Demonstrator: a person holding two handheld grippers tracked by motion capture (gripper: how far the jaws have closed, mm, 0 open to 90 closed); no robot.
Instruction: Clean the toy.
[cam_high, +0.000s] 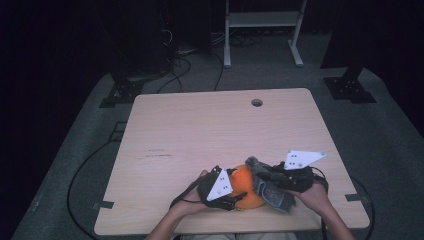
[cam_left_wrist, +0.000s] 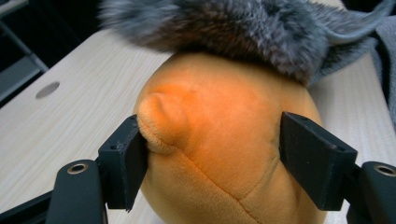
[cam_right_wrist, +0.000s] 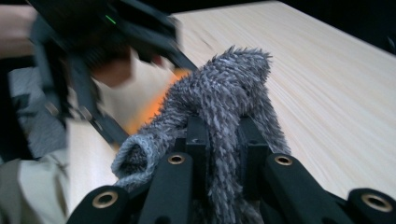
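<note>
An orange plush ball (cam_high: 248, 189) rests on the wooden table (cam_high: 200, 130) near its front edge. My left gripper (cam_high: 235, 197) is shut on it from the left; in the left gripper view both pads press into the orange plush (cam_left_wrist: 219, 140) on either side. A grey furry cloth (cam_high: 272, 192) drapes over the ball's right side and top, and its fur (cam_left_wrist: 233, 28) hangs above the plush. My right gripper (cam_high: 267, 175) is shut on this cloth; in the right gripper view the grey fur (cam_right_wrist: 229, 88) is pinched between the jaws of that gripper (cam_right_wrist: 223, 140).
A round cable hole (cam_high: 256, 102) sits near the table's far edge. Beyond the table stand a white frame (cam_high: 262, 20) and two black stand bases (cam_high: 120, 90) (cam_high: 350, 87), with cables on the floor. Bare tabletop stretches ahead of both hands.
</note>
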